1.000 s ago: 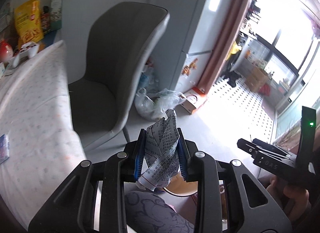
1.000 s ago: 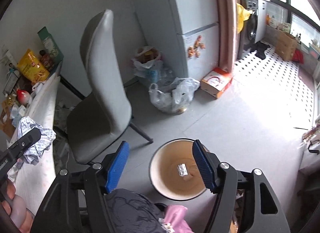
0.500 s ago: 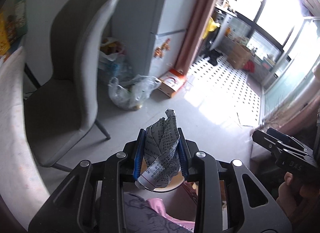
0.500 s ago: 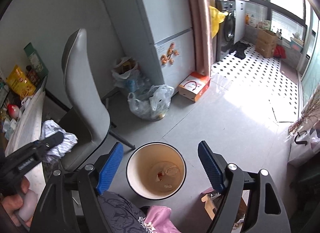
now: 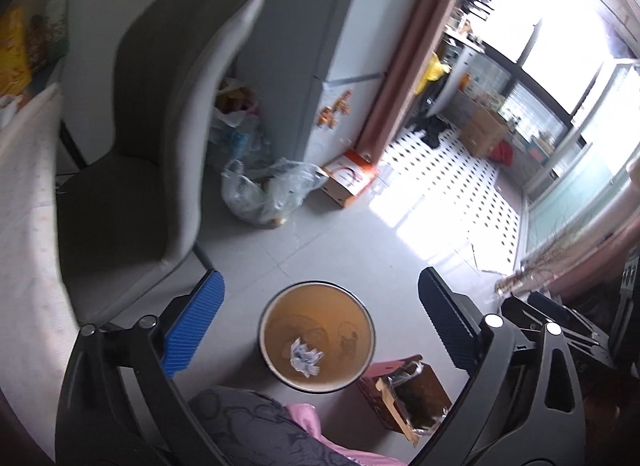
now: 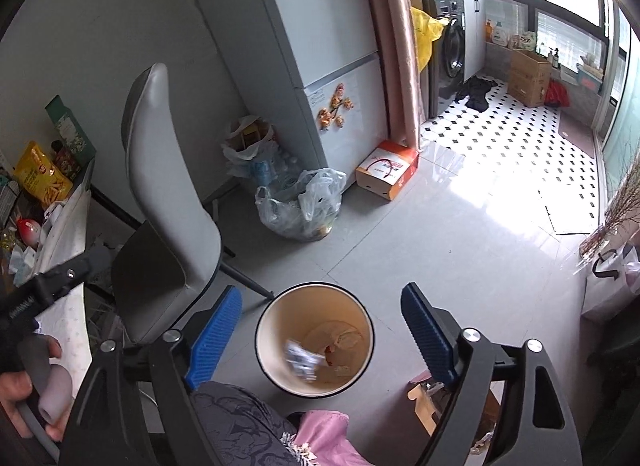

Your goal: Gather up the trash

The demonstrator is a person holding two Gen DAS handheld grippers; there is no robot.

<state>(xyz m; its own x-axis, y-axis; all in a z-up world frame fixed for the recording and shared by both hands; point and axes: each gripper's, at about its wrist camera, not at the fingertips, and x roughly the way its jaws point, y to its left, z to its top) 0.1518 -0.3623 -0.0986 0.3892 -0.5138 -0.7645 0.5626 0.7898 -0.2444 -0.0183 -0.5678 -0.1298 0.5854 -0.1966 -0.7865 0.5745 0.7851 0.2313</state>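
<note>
A round waste bin (image 5: 362, 314) with a tan inside stands on the grey floor below both grippers; it also shows in the right wrist view (image 6: 266, 318). A crumpled printed paper ball (image 5: 305, 357) lies inside the bin, blurred in the right wrist view (image 6: 301, 358). My left gripper (image 5: 320, 326) is open and empty above the bin. My right gripper (image 6: 322, 330) is open and empty above the bin too. The left gripper's body (image 6: 44, 290) shows at the left of the right wrist view.
A grey chair (image 6: 168, 201) stands left of the bin beside a cloth-covered table (image 5: 24, 225). A full plastic bag (image 6: 304, 205), a fridge (image 6: 304, 45) and an orange-white box (image 6: 388, 171) lie beyond. A brown open carton (image 5: 408, 394) sits right of the bin.
My left gripper opened and let go of the paper ball, which dropped into the bin. Both grippers shifted over the bin.
</note>
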